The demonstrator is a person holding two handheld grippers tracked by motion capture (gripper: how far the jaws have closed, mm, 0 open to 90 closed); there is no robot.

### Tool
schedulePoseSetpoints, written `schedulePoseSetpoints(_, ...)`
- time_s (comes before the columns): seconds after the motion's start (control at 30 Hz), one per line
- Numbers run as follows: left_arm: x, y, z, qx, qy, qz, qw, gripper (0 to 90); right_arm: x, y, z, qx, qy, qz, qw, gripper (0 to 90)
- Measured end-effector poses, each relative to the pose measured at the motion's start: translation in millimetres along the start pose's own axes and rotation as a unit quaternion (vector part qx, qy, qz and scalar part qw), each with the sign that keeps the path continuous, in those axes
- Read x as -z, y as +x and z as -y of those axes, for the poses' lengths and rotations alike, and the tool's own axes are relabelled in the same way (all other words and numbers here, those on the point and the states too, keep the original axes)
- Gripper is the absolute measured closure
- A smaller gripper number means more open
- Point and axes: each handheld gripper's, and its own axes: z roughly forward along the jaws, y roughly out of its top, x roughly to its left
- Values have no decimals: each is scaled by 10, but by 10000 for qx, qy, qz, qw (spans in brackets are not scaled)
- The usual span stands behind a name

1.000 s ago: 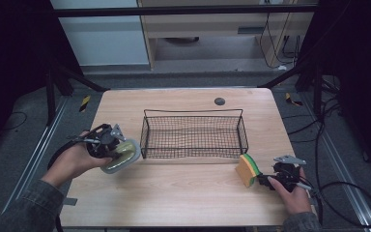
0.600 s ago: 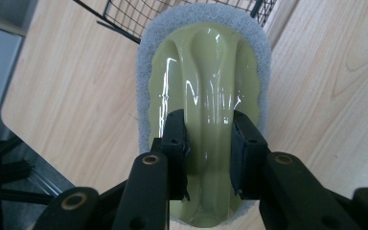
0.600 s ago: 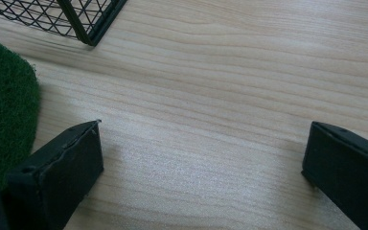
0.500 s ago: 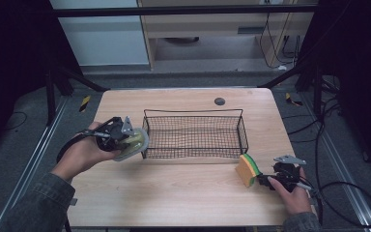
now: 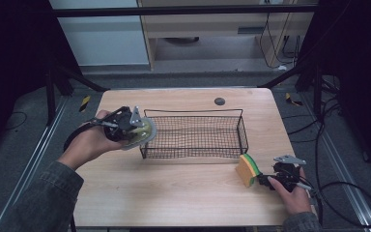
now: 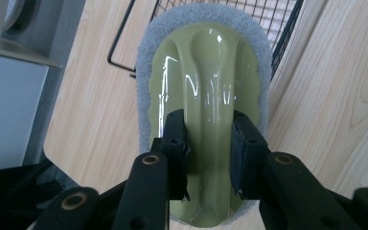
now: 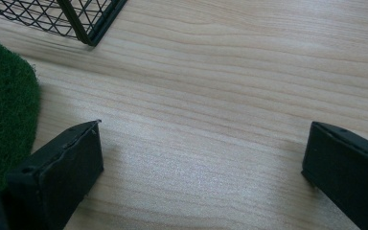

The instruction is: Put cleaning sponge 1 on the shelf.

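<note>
Lifted toward the wire basket (image 5: pixel 193 135), left hand-held gripper (image 6: pixel 206 143) clamps the scrubber (image 6: pixel 206 86); right hand-held gripper (image 7: pixel 201 177) gapes empty.

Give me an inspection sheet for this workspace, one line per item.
Surface: wooden table, dark round spot near far edge.
Job's things: wire basket, nothing seen inside; scrubber raised at its left end; sponge on table by its right corner.
Clutter: nothing seen.
Grippers: left gripper shut on scrubber's ridge; right gripper open, beside sponge.
Cables: one trails from each gripper.
Surroundings: dark frame legs, cabinet, floor cables.
</note>
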Motion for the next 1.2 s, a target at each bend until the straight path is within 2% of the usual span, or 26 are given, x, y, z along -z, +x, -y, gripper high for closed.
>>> schedulePoseSetpoints(0.2, 5, 18, -213, -226, 23, -37, 9997, 708, -1, 0, -1, -2, 0, 2, 10000, 5)
schedulePoseSetpoints(0.57, -47, 28, -389, -405, -90, 26, 9991, 708, -2, -2, -2, 16, -2, -3, 10000, 5)
schedulePoseSetpoints(0.8, -140, 20, -456, -448, -41, 35, 9990, 708, -3, -4, -2, 27, -5, -5, 10000, 5)
schedulePoseSetpoints(0.97, -244, 46, -497, -384, -41, 82, 9992, 708, -4, -4, -4, 15, -6, -28, 10000, 5)
schedulePoseSetpoints(1.2, -284, 68, -508, -386, -50, 76, 9992, 708, -5, -5, -4, 24, -13, -31, 10000, 5)
